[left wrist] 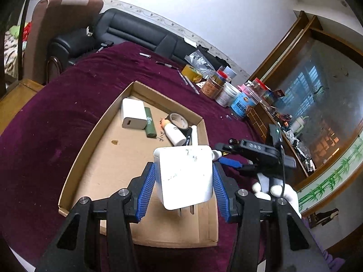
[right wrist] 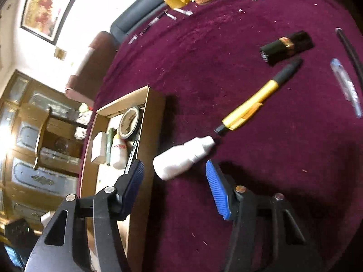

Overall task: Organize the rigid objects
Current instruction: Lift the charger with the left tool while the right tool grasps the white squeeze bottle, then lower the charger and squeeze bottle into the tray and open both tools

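Note:
My left gripper [left wrist: 184, 179] is shut on a white plug charger [left wrist: 185, 176], held prongs-down above the shallow cardboard box [left wrist: 90, 136]. In the box lie a white power adapter [left wrist: 133, 113], a green stick [left wrist: 150, 122], a tape roll [left wrist: 179, 120] and a small white bottle [left wrist: 174, 134]. My right gripper [right wrist: 174, 181] is open, just short of a white bottle [right wrist: 183, 157] lying on the maroon cloth beside the box [right wrist: 154, 113]. A yellow-and-black pen [right wrist: 256, 97] lies beyond the bottle, touching its tip.
A black-and-gold lipstick tube [right wrist: 287, 46], a clear pen [right wrist: 346, 86] and a black cable [right wrist: 349, 49] lie on the cloth to the right. Jars and tubs [left wrist: 226, 88] stand at the table's far edge. A black sofa [left wrist: 127, 31] is behind the table.

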### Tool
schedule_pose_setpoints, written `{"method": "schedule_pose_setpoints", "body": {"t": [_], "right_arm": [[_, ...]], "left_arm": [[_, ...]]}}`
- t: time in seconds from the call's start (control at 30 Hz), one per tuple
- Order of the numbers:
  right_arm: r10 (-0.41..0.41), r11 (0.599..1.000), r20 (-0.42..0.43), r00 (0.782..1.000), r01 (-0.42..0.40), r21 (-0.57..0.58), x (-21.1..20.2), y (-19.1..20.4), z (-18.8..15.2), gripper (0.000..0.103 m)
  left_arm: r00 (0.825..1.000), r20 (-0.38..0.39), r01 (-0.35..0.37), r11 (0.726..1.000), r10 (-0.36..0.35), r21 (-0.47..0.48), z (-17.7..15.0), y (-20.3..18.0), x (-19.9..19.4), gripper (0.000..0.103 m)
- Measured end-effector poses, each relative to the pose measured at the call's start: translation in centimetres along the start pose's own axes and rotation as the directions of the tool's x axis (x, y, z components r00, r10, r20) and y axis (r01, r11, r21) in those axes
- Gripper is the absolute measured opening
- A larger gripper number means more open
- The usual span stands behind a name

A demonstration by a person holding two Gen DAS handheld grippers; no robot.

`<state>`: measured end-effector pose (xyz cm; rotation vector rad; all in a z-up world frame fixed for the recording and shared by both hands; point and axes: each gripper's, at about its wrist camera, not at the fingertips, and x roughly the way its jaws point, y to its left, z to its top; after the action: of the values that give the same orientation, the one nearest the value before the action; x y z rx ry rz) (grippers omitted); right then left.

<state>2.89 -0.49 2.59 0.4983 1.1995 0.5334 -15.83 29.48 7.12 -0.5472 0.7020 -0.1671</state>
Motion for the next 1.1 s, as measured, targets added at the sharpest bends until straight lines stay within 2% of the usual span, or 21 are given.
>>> {"method": "schedule_pose_setpoints", "body": {"t": [0.1, 0.17, 0.2, 0.23, 0.27, 0.37, 0.47, 0.67, 0.73, 0.9, 1.03, 1.1], "right_arm": [[-0.092, 0.996, 0.015, 0.996, 0.092, -0.017, 1.1, 1.2, 0.3, 0.056], [-0.183, 0.981, 0.032, 0.983, 0.185, -0.054, 1.6, 2.2, 0.4, 0.041], [-0.211, 0.975, 0.039, 0.977, 0.213, -0.068, 1.8, 2.4, 0.4, 0.038], [-0.243, 0.965, 0.049, 0.969, 0.247, -0.087, 2.0, 2.6, 0.5, 0.029], [-0.249, 0.963, 0.053, 0.967, 0.253, -0.097, 2.0, 2.4, 0.5, 0.027], [-0.228, 0.969, 0.057, 0.972, 0.232, -0.089, 1.5, 1.6, 0.7, 0.027], [-0.201, 0.976, 0.082, 0.976, 0.207, -0.072, 0.3, 1.2, 0.7, 0.027], [-0.111, 0.983, 0.136, 0.984, 0.129, -0.133, -3.0, 3.3, -0.2, 0.027], [-0.087, 0.982, 0.129, 0.988, 0.107, -0.158, -3.0, 4.1, -0.6, 0.027], [-0.015, 0.972, 0.074, 0.997, 0.032, -0.234, -2.0, 7.1, -2.1, 0.027], [0.009, 0.954, 0.009, 1.0, -0.006, -0.299, 0.4, 9.7, -3.6, 0.028], [0.019, 0.946, -0.031, 0.999, -0.028, -0.324, 1.5, 10.6, -4.3, 0.028]], "left_arm": [[1.0, -0.017, -0.003, 1.0, 0.002, -0.012, 0.0, 0.9, 0.5, 0.044], [0.999, -0.032, -0.011, 1.0, 0.01, -0.024, 0.2, 1.6, 0.9, 0.044], [0.999, -0.04, -0.018, 0.999, 0.017, -0.028, 0.2, 1.8, 1.0, 0.044], [0.999, -0.046, -0.025, 0.999, 0.024, -0.029, 0.2, 2.0, 1.2, 0.044], [0.998, -0.052, -0.034, 0.999, 0.033, -0.031, 0.2, 2.2, 1.3, 0.044], [0.995, -0.074, -0.073, 0.997, 0.07, -0.028, 0.5, 2.7, 1.8, 0.044], [0.987, -0.131, -0.1, 0.994, 0.095, -0.032, 1.0, 3.4, 2.9, 0.044], [0.947, -0.225, -0.233, 0.972, 0.23, 0.013, 2.9, 4.2, 6.1, 0.044], [0.938, -0.253, -0.242, 0.97, 0.237, 0.01, 3.5, 4.7, 7.1, 0.044], [0.904, -0.283, -0.32, 0.946, 0.322, 0.057, 5.3, 5.2, 9.6, 0.044], [0.91, -0.277, -0.308, 0.95, 0.309, 0.046, 5.9, 5.4, 10.2, 0.045], [0.925, -0.263, -0.284, 0.959, 0.273, -0.005, 5.8, 5.7, 9.4, 0.045]]}}
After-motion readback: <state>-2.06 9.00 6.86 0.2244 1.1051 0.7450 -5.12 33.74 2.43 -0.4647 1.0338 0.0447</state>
